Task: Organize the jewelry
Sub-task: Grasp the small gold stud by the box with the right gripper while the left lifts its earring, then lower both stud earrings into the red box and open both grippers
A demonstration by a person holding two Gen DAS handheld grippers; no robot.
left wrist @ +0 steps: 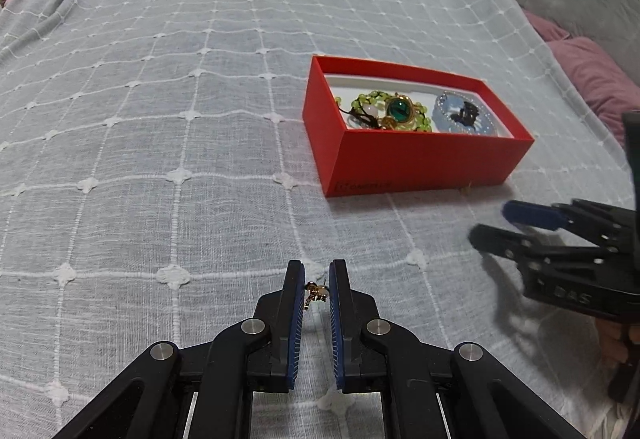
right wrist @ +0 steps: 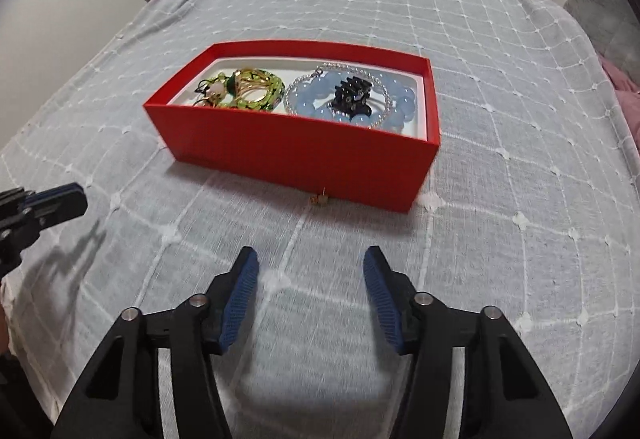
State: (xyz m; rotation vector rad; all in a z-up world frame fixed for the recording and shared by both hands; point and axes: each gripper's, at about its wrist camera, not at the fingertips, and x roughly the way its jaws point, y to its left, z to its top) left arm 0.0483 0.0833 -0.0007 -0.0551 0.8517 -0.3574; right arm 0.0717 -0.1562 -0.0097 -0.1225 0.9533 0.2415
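Earring (left wrist: 317,293) between left gripper (left wrist: 317,271) pads, pinched

The left claw (left wrist: 317,281) pinches a small gold earring (left wrist: 316,294) between its blue pads, above the grey checked bedspread (left wrist: 160,119). Ahead to the right sits an open red box (left wrist: 416,155) holding green beads (left wrist: 372,103), a teal stone ring (left wrist: 398,109) and a blue bracelet (left wrist: 444,117). The right claw (left wrist: 492,225) enters from the right edge, jaws apart, blurred.
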